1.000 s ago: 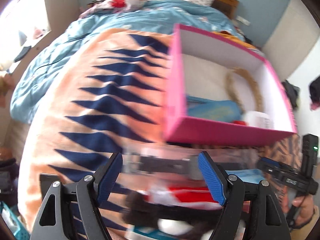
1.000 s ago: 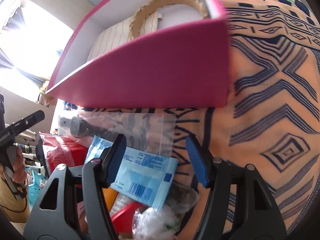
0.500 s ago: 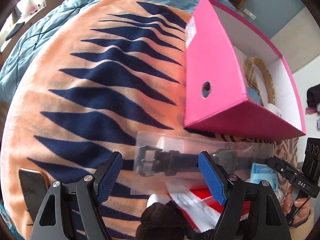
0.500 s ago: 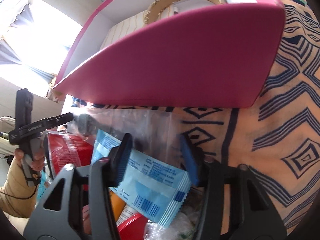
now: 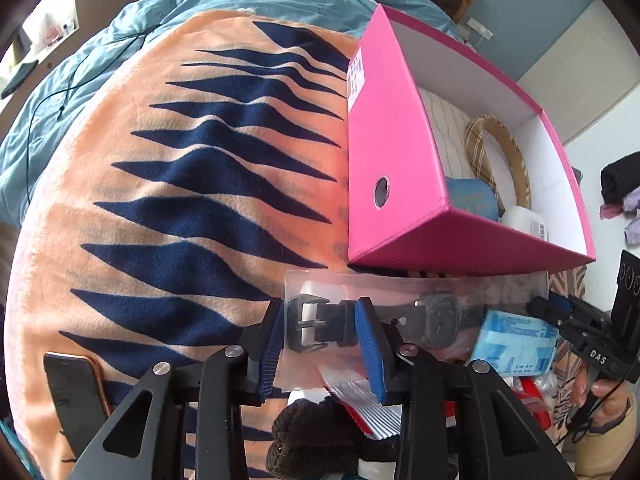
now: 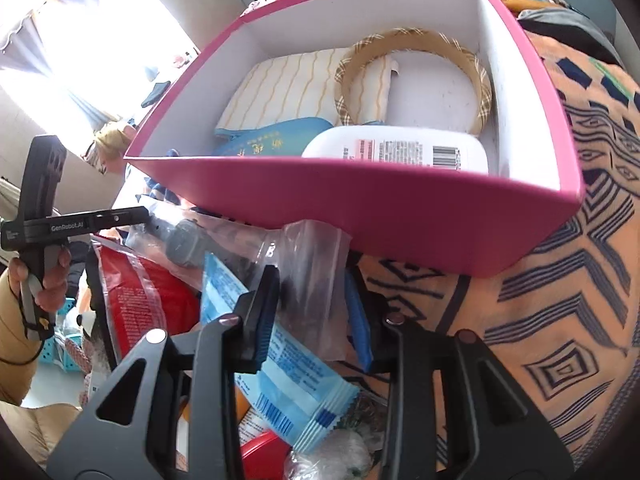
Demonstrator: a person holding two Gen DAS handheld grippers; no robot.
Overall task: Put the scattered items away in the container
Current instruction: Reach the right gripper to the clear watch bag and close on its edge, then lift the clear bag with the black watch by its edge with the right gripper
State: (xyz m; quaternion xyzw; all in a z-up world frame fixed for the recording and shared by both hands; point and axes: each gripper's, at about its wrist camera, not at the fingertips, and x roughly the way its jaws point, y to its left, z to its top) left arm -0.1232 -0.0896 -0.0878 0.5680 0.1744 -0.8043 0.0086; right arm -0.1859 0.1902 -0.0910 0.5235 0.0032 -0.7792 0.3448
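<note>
A: Where did the clear bag [image 5: 416, 312] lie relative to your fingers?

B: Your left gripper [image 5: 320, 344] was clamped on its buckle end; the blue pads [image 5: 370, 344] pressed the plastic from both sides, with the black watch [image 5: 436, 320] strap running between them. Your right gripper [image 6: 308, 312] had its fingers closed most of the way on the bag's other end, which stood up crumpled between them; whether both pads truly touched the plastic cannot be told.

A: How did the bag look?

B: It was a transparent zip pouch, stretched between your two grippers just in front of the pink box [image 5: 394, 184]. The watch inside was dark, with a square face beyond your left fingertips and a metal buckle between them.

A: What lay around your fingers?

B: Under your right fingers lay a light blue tissue packet [image 6: 288, 364], with a red packet [image 6: 136, 300] to their left and a crumpled white wrapper [image 6: 332, 456] below. A dark knitted item [image 5: 316, 436] sat under your left fingers, and a phone [image 5: 74, 392] lay well to their left on the orange blanket [image 5: 168, 184].

A: What stood in the way?

B: The box's near wall rose directly beyond both pairs of fingertips. Inside it already lay a white bottle [image 6: 400, 148], a plaid headband [image 6: 416, 76], a blue pouch [image 6: 272, 140] and a striped cloth [image 6: 292, 88].
</note>
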